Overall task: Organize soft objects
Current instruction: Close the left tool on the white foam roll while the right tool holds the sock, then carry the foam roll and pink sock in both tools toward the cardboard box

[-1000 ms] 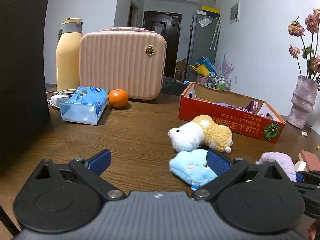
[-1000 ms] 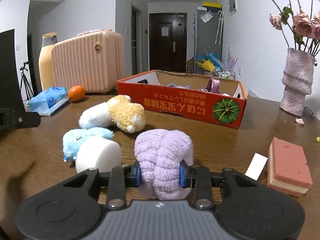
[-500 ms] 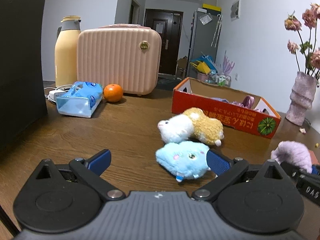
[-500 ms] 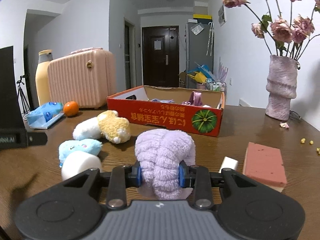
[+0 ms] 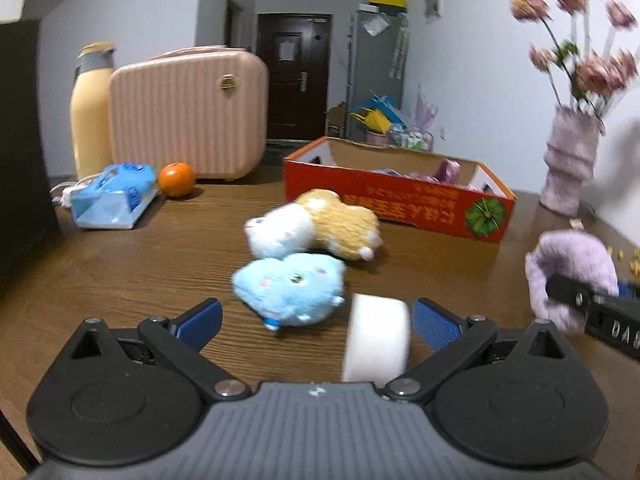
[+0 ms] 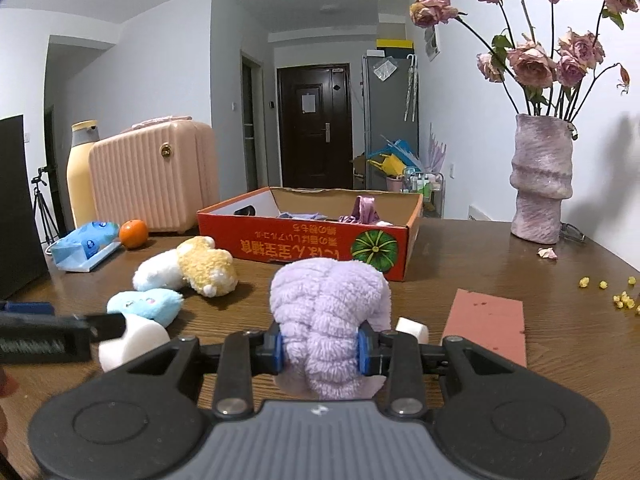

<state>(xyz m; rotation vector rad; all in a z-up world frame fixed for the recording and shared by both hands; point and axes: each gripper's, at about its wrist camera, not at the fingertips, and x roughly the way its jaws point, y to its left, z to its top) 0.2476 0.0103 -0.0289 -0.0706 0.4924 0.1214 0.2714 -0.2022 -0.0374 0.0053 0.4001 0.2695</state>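
My right gripper point(image 6: 320, 350) is shut on a fluffy lilac plush point(image 6: 330, 312) and holds it above the table; the plush also shows at the right of the left wrist view point(image 5: 570, 268). My left gripper point(image 5: 316, 320) is open and empty, with a white foam cylinder point(image 5: 376, 340) and a blue plush point(image 5: 290, 286) between its fingers. A white-and-yellow plush point(image 5: 316, 224) lies beyond. The red cardboard box point(image 6: 320, 242) with soft items inside stands behind them.
A pink suitcase point(image 5: 188, 114), yellow thermos point(image 5: 90, 110), orange point(image 5: 176, 179) and blue tissue pack point(image 5: 114, 200) stand at the back left. A flower vase point(image 6: 540, 184), a pink sponge point(image 6: 486, 324), a small white block point(image 6: 412, 330) and yellow crumbs point(image 6: 620, 300) are at the right.
My right gripper has lifted the lilac plush higher above the table. My left gripper has moved right, bringing the white cylinder between its fingers.
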